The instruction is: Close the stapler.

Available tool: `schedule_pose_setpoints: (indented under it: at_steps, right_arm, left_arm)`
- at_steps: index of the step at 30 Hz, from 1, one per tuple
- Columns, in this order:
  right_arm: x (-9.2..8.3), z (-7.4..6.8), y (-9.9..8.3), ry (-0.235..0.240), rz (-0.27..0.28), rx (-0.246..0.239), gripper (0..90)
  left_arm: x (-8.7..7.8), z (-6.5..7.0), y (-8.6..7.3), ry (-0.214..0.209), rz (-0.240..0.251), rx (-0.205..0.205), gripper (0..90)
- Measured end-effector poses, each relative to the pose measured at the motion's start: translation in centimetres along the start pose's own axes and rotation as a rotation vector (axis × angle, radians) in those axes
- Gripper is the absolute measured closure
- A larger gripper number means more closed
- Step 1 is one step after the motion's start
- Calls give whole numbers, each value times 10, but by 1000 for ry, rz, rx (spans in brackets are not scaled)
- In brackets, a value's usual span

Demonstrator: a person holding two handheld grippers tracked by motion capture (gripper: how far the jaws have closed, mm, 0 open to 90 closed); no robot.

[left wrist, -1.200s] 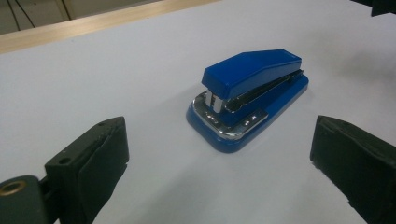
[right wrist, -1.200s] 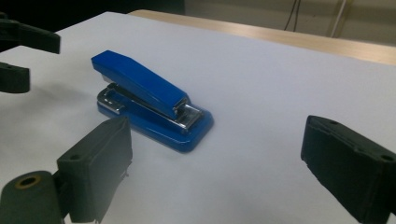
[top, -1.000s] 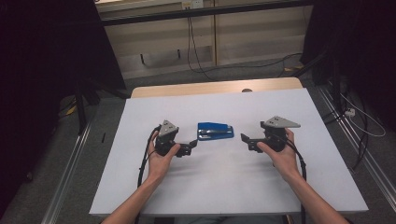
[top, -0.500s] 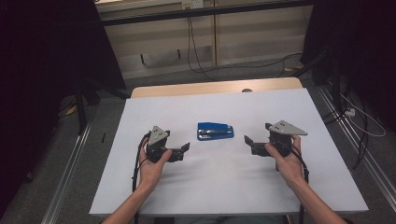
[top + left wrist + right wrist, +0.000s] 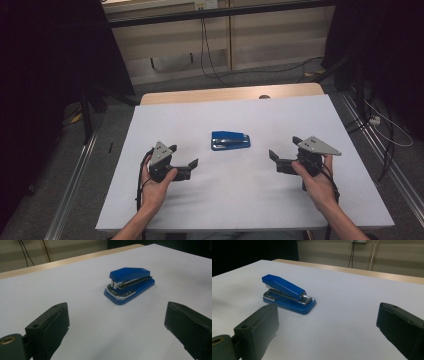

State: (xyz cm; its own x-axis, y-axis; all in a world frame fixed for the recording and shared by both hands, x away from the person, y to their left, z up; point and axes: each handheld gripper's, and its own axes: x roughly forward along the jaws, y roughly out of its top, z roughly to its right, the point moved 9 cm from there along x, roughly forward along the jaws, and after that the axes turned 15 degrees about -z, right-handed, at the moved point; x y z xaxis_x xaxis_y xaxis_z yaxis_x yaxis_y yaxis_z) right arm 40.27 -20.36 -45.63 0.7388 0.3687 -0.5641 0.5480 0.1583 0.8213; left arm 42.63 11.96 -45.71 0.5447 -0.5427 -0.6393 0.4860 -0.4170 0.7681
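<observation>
Blue stapler sits untouched mid-bench. Left tool at 7 o'clock, right tool at 4, both released, empty. Grab not yet begun.

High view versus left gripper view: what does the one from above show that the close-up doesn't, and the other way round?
The high view alone takes in both hands, the left gripper and right gripper either side of the stapler, plus floor cables. The left gripper view alone shows the stapler's metal parts close up under its blue top, between wide-open jaws. Both show the blue stapler lying untouched on the white table.
</observation>
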Motion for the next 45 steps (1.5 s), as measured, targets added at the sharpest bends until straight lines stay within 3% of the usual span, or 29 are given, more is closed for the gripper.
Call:
schedule_pose_setpoints:
  at_steps: [3, 12, 15, 17, 29, 32, 35, 38, 41, 45]
  right_arm:
    - [-5, 2, -5, -1, -7, 9, 42]
    - [-19, 12, -18, -38, -15, 22, 40]
    - [-24, 14, -22, -35, -23, 26, 42]
    - [-27, 16, -26, -45, -32, 26, 43]
    - [-43, 25, -42, -66, -45, 47, 43]
    - [-48, 28, -44, -76, -33, 57, 43]
    - [-51, 29, -48, -87, -36, 66, 42]
    - [-55, 31, -49, -95, -19, 76, 41]
    - [-59, 32, -48, -107, 3, 79, 41]
    - [-62, 35, -50, -131, 7, 75, 40]
  left_arm:
    - [-6, 0, -4, -1, -1, -19, 60]
    - [-17, 1, -11, 5, 5, -7, 62]
    - [-18, -1, -17, 47, -15, 1, 61]
    - [-19, -1, -20, 26, -17, -9, 61]
    - [-38, -10, -33, 38, -15, -33, 61]
    - [-44, -12, -36, 52, -8, -45, 61]
    - [-49, -13, -44, 76, -32, -41, 61]
    - [-53, -11, -50, 68, -39, -53, 61]
    - [-59, -10, -51, 68, -23, -59, 62]
    - [-64, -14, -54, 97, -14, -60, 61]
